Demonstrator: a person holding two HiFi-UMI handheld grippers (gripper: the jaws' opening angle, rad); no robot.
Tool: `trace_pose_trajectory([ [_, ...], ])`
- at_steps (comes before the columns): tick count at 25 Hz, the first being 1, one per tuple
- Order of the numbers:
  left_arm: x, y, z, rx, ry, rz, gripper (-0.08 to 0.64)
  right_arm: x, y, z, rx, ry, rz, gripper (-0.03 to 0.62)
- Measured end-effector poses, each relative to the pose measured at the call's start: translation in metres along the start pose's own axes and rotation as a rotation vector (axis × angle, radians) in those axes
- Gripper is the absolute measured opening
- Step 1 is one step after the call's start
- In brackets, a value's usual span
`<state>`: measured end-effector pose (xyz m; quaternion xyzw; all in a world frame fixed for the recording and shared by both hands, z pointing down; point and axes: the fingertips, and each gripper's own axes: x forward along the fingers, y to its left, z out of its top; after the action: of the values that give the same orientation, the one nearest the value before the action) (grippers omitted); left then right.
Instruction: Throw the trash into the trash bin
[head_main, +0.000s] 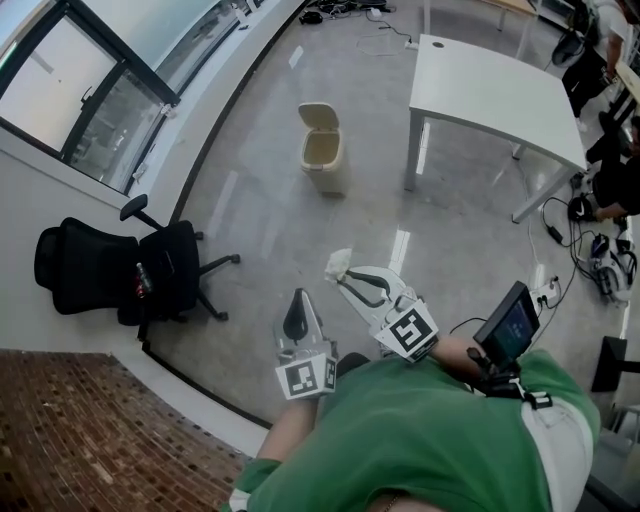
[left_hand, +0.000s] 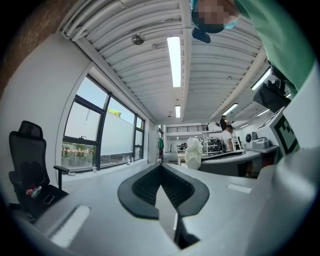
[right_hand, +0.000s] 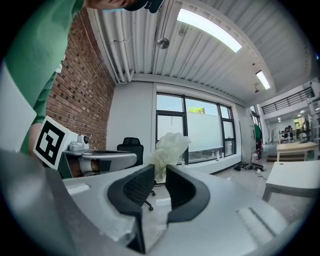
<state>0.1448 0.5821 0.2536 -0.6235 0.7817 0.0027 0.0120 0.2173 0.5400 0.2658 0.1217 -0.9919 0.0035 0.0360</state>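
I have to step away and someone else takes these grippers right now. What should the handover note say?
Left gripper: jaws together, nothing between them.
Right gripper: shut on the crumpled white trash, held out in front.
Trash bin: on the floor ahead, lid up, beside the white table.
Done: trash is picked up.
Left: carry it over the bin and release it inside.
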Motion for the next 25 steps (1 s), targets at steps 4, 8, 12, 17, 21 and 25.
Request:
trace_pose_trajectory([
  [4, 0.01, 0.004, 0.0, 0.02, 0.012, 0.013, 0.006, 0.009, -0.006, 0.001, 0.013, -0.004, 0.009, 0.075],
  [8, 0.024, 0.009, -0.001, 0.024, 0.021, 0.007, 0.006, 0.018, -0.016, 0.0, 0.019, 0.006, -0.003, 0.075],
  [12, 0.041, 0.018, -0.002, 0.024, 0.021, -0.025, 0.006, 0.033, -0.024, 0.001, 0.013, 0.016, -0.028, 0.075],
  [17, 0.067, 0.039, 0.003, 0.017, 0.003, -0.084, 0.006, 0.062, -0.036, 0.009, 0.0, 0.02, -0.084, 0.075],
  [21, 0.088, 0.06, 0.006, 0.007, -0.009, -0.133, 0.006, 0.087, -0.042, 0.016, -0.009, 0.018, -0.131, 0.075],
  [25, 0.107, 0.083, 0.008, -0.002, -0.023, -0.189, 0.006, 0.115, -0.044, 0.021, -0.017, 0.023, -0.182, 0.075],
])
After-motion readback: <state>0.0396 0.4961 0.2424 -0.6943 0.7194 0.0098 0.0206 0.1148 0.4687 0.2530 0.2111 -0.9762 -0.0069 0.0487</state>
